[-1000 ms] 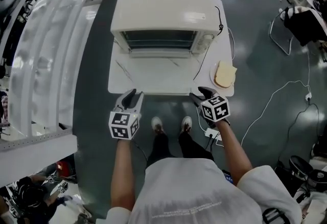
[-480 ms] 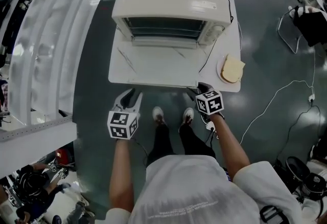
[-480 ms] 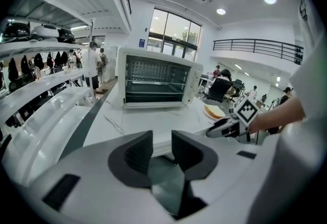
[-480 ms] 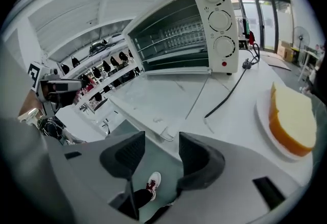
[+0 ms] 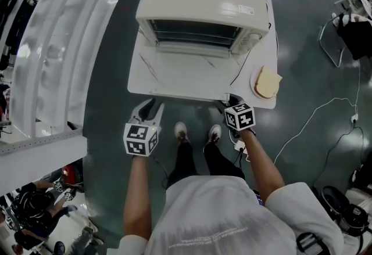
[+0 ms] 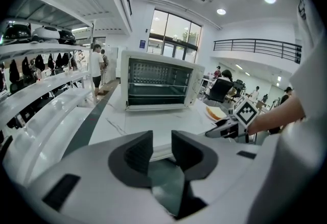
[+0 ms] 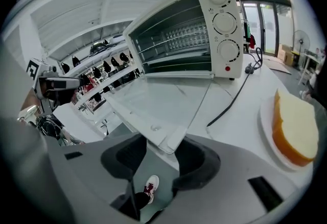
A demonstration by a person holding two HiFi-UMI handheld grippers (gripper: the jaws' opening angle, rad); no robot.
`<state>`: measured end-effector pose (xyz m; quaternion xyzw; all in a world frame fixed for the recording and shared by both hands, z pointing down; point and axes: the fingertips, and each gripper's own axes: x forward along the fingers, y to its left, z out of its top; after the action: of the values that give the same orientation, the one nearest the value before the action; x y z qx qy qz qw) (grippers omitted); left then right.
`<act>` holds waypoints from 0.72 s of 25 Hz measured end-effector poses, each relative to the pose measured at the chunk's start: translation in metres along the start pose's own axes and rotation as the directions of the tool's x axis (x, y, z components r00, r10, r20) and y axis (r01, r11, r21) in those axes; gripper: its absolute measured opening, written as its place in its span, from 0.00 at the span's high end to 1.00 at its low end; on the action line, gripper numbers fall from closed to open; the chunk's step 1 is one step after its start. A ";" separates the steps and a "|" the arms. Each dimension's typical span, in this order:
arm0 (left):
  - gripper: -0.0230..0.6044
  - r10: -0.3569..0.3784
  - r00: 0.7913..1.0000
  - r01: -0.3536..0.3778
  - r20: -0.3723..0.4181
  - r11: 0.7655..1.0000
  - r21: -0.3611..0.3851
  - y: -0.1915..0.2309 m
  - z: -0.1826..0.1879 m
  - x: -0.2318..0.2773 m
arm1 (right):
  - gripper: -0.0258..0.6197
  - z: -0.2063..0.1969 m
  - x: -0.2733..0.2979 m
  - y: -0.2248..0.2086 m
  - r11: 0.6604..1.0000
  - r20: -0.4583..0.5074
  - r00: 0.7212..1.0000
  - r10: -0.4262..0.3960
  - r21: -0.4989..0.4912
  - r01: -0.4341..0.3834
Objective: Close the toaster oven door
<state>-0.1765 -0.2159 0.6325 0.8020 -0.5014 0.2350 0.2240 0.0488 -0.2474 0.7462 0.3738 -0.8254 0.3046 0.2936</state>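
The cream toaster oven (image 5: 203, 1) stands at the back of a white table (image 5: 264, 50), its glass door (image 5: 186, 74) folded down flat toward me. My right gripper (image 5: 232, 104) is at the door's front right corner. In the right gripper view, the end of the door's handle (image 7: 168, 139) lies between the jaws of the right gripper (image 7: 161, 154), which are closing; a gap still shows beside the left pad. My left gripper (image 5: 148, 110) hovers just off the table's front left edge, open and holding nothing (image 6: 162, 151).
A slice of bread (image 5: 268, 82) sits on a plate right of the door. The oven's black cable (image 5: 244, 65) runs across the table beside the door. White shelving (image 5: 52, 45) stands to the left. Cables (image 5: 325, 108) trail on the floor at right.
My right gripper has moved forward and up to the door's front right corner, with the handle end now between its jaws. The left gripper has hardly moved.
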 end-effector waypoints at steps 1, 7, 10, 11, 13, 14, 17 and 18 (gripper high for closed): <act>0.77 -0.001 1.000 0.001 0.004 1.000 0.001 0.000 0.002 0.000 | 0.67 0.002 -0.002 0.000 1.000 0.005 1.000 0.000 -0.002 0.000; 0.77 -0.009 1.000 0.009 0.030 1.000 0.003 0.001 0.019 0.002 | 0.68 0.021 -0.016 0.005 1.000 0.039 0.999 0.018 0.006 -0.018; 0.77 -0.015 0.999 0.014 0.049 1.000 0.010 0.000 0.031 0.004 | 0.68 0.034 -0.026 0.007 1.000 0.070 0.997 0.029 0.009 -0.030; 0.77 -0.017 0.998 0.016 0.056 1.000 0.014 -0.001 0.035 0.004 | 0.68 0.038 -0.028 0.007 0.999 0.080 0.996 0.033 0.010 -0.034; 0.77 -0.021 0.997 0.020 0.070 1.000 0.020 -0.001 0.044 0.006 | 0.67 0.046 -0.035 0.009 0.999 0.100 0.994 0.040 0.010 -0.041; 0.77 -0.024 0.997 0.023 0.079 1.000 0.020 -0.001 0.049 0.006 | 0.67 0.051 -0.038 0.009 0.999 0.112 0.993 0.042 0.011 -0.044; 0.77 -0.032 0.993 0.032 0.112 0.999 0.005 0.001 0.062 0.005 | 0.67 0.072 -0.048 0.008 0.999 0.171 0.985 0.038 0.023 -0.042; 0.77 -0.033 0.992 0.033 0.121 0.999 -0.001 0.002 0.066 0.005 | 0.67 0.080 -0.052 0.008 0.999 0.194 0.980 0.035 0.028 -0.041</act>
<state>-0.1663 -0.2594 0.5836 0.8226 -0.5010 0.1814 0.1983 0.0503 -0.2783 0.6556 0.3905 -0.8521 0.2853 0.2003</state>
